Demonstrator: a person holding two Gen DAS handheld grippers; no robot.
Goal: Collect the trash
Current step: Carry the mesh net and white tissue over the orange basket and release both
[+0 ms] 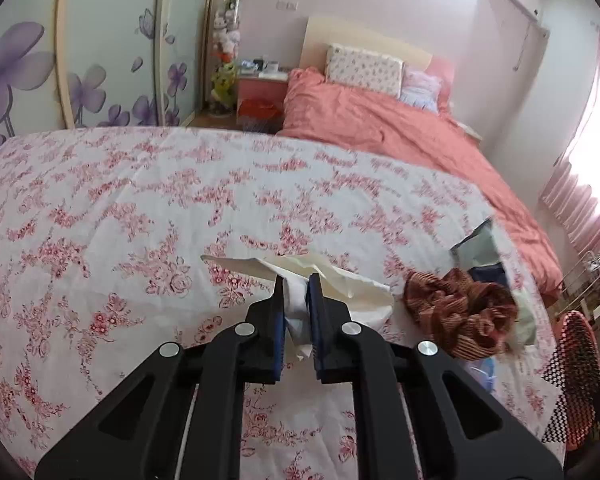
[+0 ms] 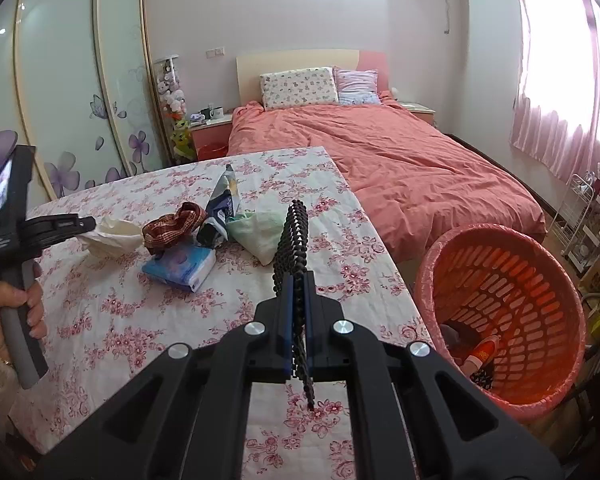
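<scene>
**Both jaws loaded, basket waiting off the right edge**

My left gripper (image 1: 296, 280) is clamped on a crumpled white tissue (image 1: 324, 276); the pads pinch its bunched middle, so loose flaps fan out to both sides past my fingertips. I grip it there because, in my judgement, a soft wad holds best at its thickest fold. The tissue has no firm axis, though its spread runs roughly crosswise to my fingers. It sits in the middle of the floral tabletop (image 1: 100, 200), just left of the pile of remaining trash.

My right gripper (image 2: 298, 280) is closed tight on a black mesh strip (image 2: 294, 240), a net-like scrap held edge-on between the pads. Its long axis follows my fingers: the far end stands up and curls away past the tips toward the bed, and the near end hangs down behind the pads. I hold it over the right part of the tabletop, close to the edge, because the orange laundry basket (image 2: 428, 264) lined with a pink bag stands on the floor just beyond that edge, tipped with its mouth toward me. A few things already lie in its bottom.

Still on the tabletop, clustered near its centre: a brown striped wrapper (image 2: 176, 224), a blue tissue pack (image 2: 180, 268), a dark foil packet (image 2: 220, 208) and a pale green bag (image 2: 260, 232). I judge the drop into the basket comes next.
</scene>
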